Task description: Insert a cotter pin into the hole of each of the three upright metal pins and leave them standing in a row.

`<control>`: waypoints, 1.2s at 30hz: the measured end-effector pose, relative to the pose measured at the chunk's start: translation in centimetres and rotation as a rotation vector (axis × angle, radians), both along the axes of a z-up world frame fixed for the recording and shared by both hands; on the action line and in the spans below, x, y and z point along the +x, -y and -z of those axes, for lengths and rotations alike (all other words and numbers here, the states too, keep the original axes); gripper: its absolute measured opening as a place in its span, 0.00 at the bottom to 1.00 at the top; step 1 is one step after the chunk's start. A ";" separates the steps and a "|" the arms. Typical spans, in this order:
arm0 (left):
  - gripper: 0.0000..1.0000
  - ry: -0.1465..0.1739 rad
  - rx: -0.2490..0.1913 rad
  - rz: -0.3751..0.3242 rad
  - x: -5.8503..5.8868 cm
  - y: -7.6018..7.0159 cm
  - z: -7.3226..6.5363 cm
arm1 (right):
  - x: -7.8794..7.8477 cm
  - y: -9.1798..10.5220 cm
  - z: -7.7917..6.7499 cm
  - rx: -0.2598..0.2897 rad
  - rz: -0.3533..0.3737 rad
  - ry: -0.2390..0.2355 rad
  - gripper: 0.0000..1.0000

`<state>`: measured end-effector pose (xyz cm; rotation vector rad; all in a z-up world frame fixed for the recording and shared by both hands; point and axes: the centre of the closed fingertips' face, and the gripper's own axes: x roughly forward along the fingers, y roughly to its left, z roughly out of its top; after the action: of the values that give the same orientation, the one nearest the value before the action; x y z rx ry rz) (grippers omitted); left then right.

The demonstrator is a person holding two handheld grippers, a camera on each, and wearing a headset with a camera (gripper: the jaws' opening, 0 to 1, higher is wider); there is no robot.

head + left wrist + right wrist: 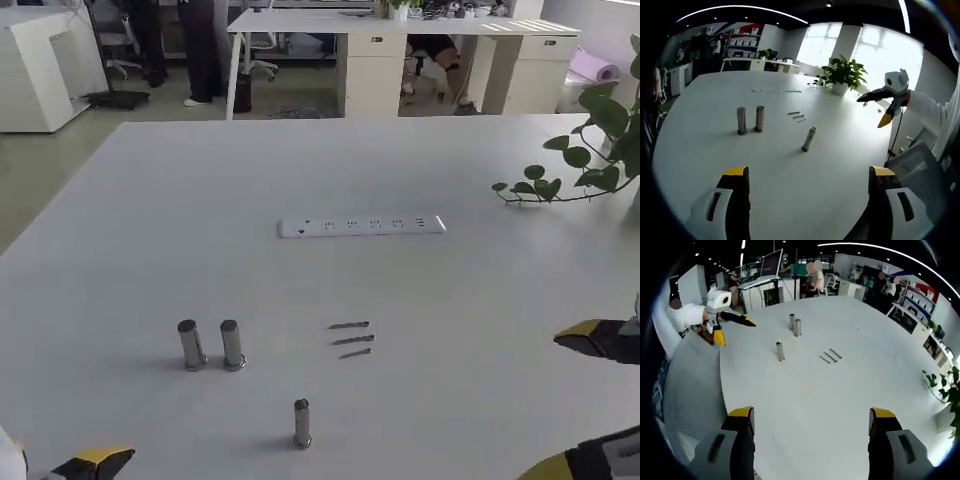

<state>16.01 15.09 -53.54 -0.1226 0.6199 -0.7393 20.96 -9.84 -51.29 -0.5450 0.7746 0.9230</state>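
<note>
Cotter pins (350,339) are laid loose on the table (450,300) near three upright metal pins (232,345) — none inserted. Left gripper (808,172) and right gripper (812,414) are held wide, empty. An upright pin could be toppled if nudged sideways — narrow bases.

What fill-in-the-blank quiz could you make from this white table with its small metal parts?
1. ___ upright silver metal pins stand on the white table.
2. The thin grey cotter pins lie flat on the table, inserted in ___ of the pins' holes.
3. The yellow-tipped left gripper and right gripper both have their jaws ___.

Missing words: three; none; open.
</note>
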 end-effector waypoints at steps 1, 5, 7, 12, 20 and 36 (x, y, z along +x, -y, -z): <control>0.99 -0.003 -0.004 0.003 -0.1 0.1 -0.1 | 0.1 -0.2 0.1 -0.011 -0.020 -0.004 0.93; 0.99 0.003 0.006 0.012 -0.5 0.0 -0.3 | 1.0 -1.3 0.7 -0.061 -0.113 -0.015 0.93; 0.99 0.004 -0.001 0.008 -0.6 -0.1 -0.4 | 1.3 -1.9 1.0 -0.069 -0.140 -0.019 0.93; 0.99 0.002 -0.006 -0.007 -0.7 -0.5 -0.4 | 1.8 -3.1 2.2 -0.127 -0.252 -0.044 0.92; 0.99 -0.004 -0.025 -0.028 -0.8 -0.6 -0.4 | 2.6 -4.8 3.4 -0.180 -0.376 -0.056 0.90; 0.99 -0.018 -0.053 -0.029 -1.7 0.6 -0.3 | 5.2 -7.1 5.6 -0.251 -0.528 -0.009 0.73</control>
<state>14.29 14.53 -53.23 -0.1872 0.6146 -0.7279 26.17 -2.74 -56.94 -0.9964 0.7735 1.3205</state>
